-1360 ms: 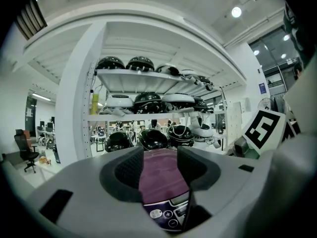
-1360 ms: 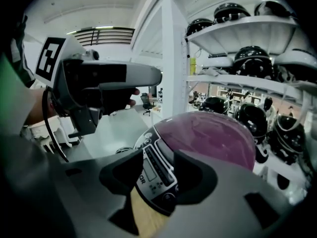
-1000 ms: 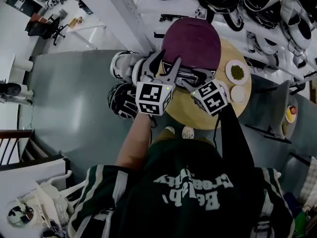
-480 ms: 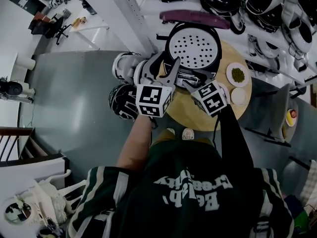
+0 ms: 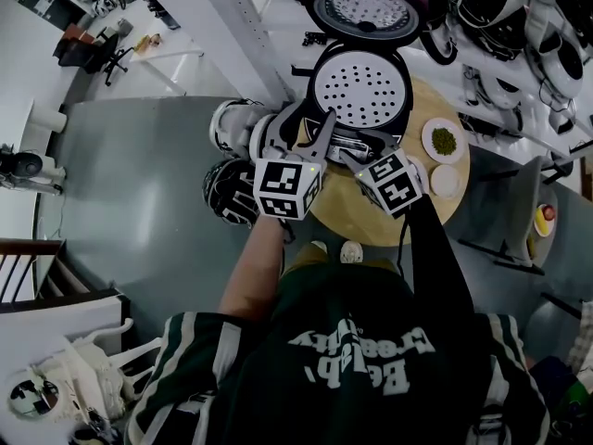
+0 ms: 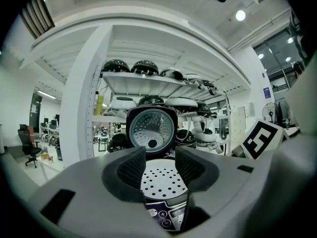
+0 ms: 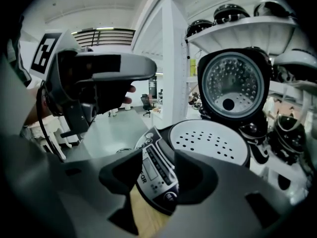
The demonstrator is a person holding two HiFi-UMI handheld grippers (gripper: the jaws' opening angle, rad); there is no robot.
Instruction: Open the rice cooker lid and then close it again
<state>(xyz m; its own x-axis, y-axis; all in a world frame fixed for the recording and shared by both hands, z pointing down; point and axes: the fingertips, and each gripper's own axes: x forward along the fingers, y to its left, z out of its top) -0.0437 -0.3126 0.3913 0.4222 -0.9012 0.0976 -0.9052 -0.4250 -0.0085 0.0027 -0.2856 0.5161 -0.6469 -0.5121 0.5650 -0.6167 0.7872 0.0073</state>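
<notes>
The rice cooker (image 5: 359, 91) stands on a round wooden table (image 5: 345, 219). Its purple lid (image 5: 366, 3) is up, with the silver inner face toward me (image 6: 151, 129) (image 7: 232, 86). A white perforated tray (image 5: 361, 86) covers the pot. Both grippers are at the cooker's front control panel (image 5: 357, 143). My left gripper (image 5: 320, 126) is open, and the tray and panel show through its gap (image 6: 161, 165). My right gripper (image 5: 363, 153) is open with its jaws closing a little. The panel (image 7: 156, 170) lies between its pads, which do not press on it.
A small plate of green bits (image 5: 444, 138) and a white bowl (image 5: 446, 176) sit on the table's right side. A white cooker (image 5: 232, 123) and a black one (image 5: 227, 190) stand at the left. Shelves of cookers (image 5: 500, 7) fill the back right.
The purple lid has swung up from lying closed over the pot to standing open at the back, baring the white perforated tray. Both grippers have stayed where they were.
</notes>
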